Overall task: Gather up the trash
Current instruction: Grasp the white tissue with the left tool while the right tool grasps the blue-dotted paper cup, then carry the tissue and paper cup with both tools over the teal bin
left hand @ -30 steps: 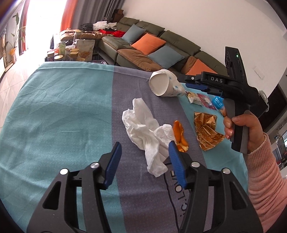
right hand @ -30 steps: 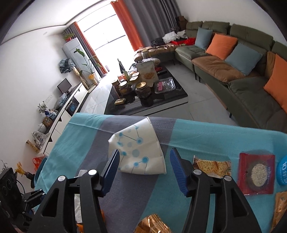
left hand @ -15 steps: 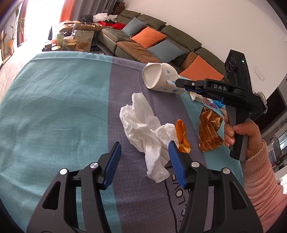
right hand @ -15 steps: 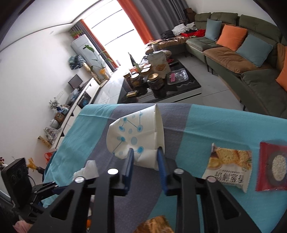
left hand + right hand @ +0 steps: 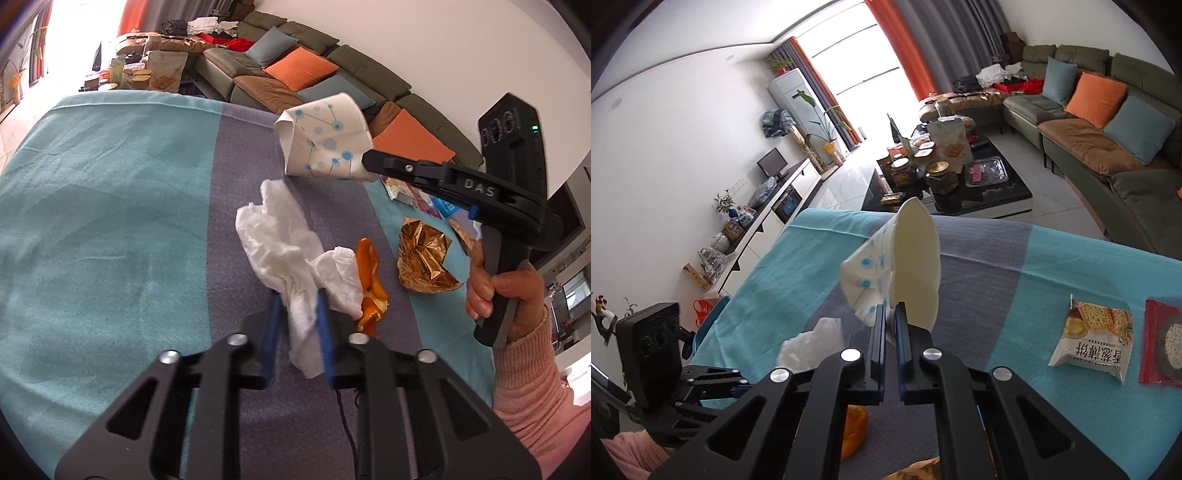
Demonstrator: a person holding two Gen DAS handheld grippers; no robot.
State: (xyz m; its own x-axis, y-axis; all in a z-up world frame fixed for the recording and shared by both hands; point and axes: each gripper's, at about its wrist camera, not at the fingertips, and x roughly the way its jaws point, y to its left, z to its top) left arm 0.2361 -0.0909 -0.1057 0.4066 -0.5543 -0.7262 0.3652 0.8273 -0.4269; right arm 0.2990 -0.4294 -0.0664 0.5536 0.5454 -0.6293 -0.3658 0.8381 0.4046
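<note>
- Right gripper (image 5: 891, 321) has its blue jaws pinched almost together on the wall of a crushed paper cup (image 5: 905, 269), white with blue dots and lines.
- Held clear of the cloth, the paper cup lies on its side; in the left wrist view its long axis runs from the gripper toward the left, mouth at the far end. In the right wrist view the flattened rim stands upright above the jaws. Nothing can be seen inside the cup.
- Left gripper (image 5: 297, 321) points down at the table, its jaws closing around the lower tail of a crumpled white tissue (image 5: 291, 251), which sits between the blue pads.
- Most of the tissue rests on the grey stripe of the teal and grey tablecloth (image 5: 110, 206), its long axis running away from the gripper.
- Orange peel (image 5: 371, 284) touches the tissue's right edge.
- Crumpled gold foil wrapper (image 5: 424, 258) lies near the peel, apart from it.
- Biscuit packet (image 5: 1091, 338) and a red snack packet (image 5: 1161, 349) lie flat, side by side, on the teal stripe.
- Hand (image 5: 506, 291) in a pink sleeve grips the right gripper's handle.
</note>
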